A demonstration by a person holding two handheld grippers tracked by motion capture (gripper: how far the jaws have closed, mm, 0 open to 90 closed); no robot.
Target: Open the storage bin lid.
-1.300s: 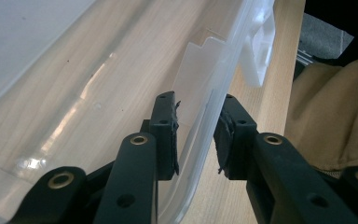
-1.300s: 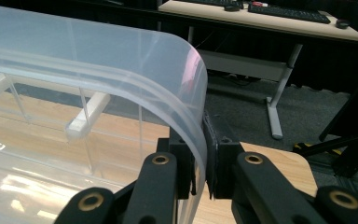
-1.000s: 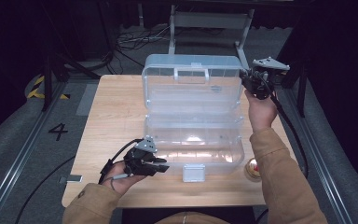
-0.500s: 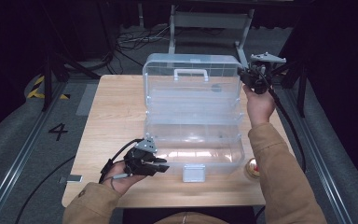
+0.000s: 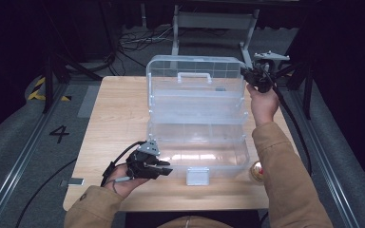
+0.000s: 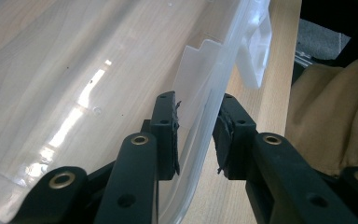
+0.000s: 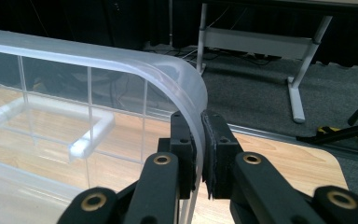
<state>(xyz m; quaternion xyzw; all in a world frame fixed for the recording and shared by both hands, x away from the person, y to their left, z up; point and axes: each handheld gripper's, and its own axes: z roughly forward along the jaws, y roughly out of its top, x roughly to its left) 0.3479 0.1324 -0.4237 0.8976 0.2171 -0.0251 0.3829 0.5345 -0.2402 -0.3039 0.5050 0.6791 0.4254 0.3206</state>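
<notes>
Right tongs (image 5: 253, 76) are pinching the raised lid (image 7: 121, 60) at the box's (image 5: 197, 156) two o'clock corner; left tongs (image 5: 164, 167) are straddling its front wall at seven o'clock, pads apart.

A pale wooden table (image 5: 119, 114) stands on grey carpet (image 5: 19, 137) marked with a black numeral 4 (image 5: 59, 134); behind it, a grey metal stand (image 5: 214, 21), tangled cables (image 5: 138, 40) and darkness
</notes>
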